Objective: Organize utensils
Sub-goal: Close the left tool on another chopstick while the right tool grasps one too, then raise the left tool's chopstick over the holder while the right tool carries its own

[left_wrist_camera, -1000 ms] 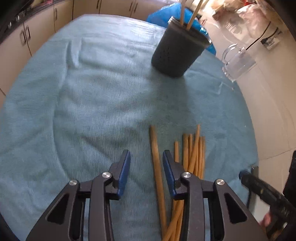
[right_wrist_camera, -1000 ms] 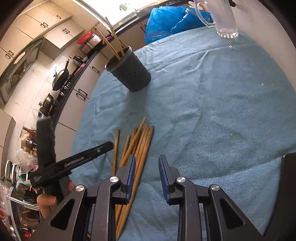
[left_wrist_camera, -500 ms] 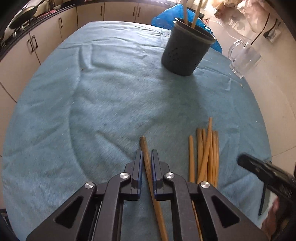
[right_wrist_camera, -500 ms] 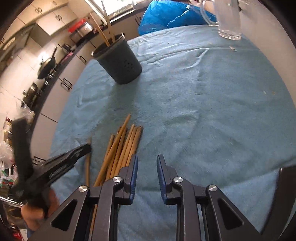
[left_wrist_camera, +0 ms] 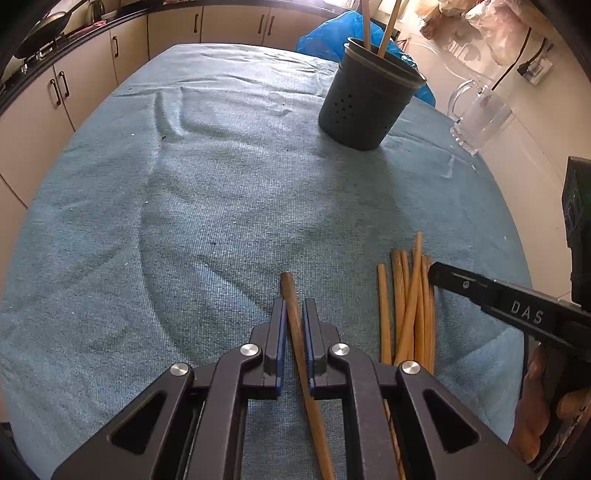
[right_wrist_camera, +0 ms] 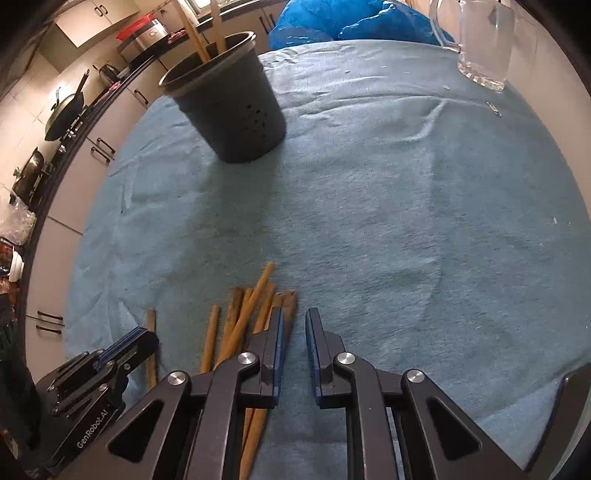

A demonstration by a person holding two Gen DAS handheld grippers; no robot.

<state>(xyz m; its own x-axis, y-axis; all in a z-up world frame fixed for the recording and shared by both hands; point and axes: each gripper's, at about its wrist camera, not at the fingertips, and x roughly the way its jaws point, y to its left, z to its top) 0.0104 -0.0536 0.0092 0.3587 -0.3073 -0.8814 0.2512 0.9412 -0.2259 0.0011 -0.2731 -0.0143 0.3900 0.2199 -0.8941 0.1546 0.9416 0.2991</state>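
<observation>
My left gripper (left_wrist_camera: pixel 294 314) is shut on a single wooden chopstick (left_wrist_camera: pixel 287 284) that lies on the teal cloth, apart from the rest. To its right lies a loose pile of several chopsticks (left_wrist_camera: pixel 410 295). In the right wrist view my right gripper (right_wrist_camera: pixel 295 325) hovers low at the pile's (right_wrist_camera: pixel 251 306) right edge. Its jaws are closing, a narrow gap shows only cloth between them, and its left finger is over the outermost sticks. A dark perforated holder (left_wrist_camera: pixel 365 107) (right_wrist_camera: pixel 236 110) stands upright further back with two chopsticks in it.
A teal cloth (left_wrist_camera: pixel 184 184) covers the round table. A clear glass mug (left_wrist_camera: pixel 476 118) (right_wrist_camera: pixel 480 48) stands at the far right edge, and a blue plastic bag (right_wrist_camera: pixel 332 22) lies behind the holder. Kitchen cabinets and pans line the left side. A person's hand (left_wrist_camera: pixel 535 406) holds the right gripper.
My left gripper's jaws closed onto the single chopstick. My right gripper came lower and nearer to the pile of chopsticks while its jaws narrowed.
</observation>
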